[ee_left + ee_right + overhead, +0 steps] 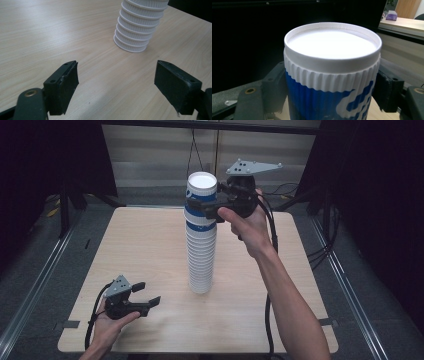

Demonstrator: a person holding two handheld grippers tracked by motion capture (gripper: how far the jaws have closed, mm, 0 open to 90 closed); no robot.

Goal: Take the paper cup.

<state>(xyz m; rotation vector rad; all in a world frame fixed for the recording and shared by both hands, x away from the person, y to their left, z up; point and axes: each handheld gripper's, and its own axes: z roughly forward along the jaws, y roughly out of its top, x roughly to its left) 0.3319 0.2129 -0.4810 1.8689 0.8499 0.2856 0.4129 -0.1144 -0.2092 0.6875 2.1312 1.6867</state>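
Cups in a tall stack stand mid-table, the right gripper pinches the top cup, probably to lift it straight up, while the left gripper rests spread at near left.

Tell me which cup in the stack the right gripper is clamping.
The top cup, upside down with its white base showing. The right gripper clamps its blue-and-white ribbed wall; the cups beneath, down to the table, are free of the jaws.
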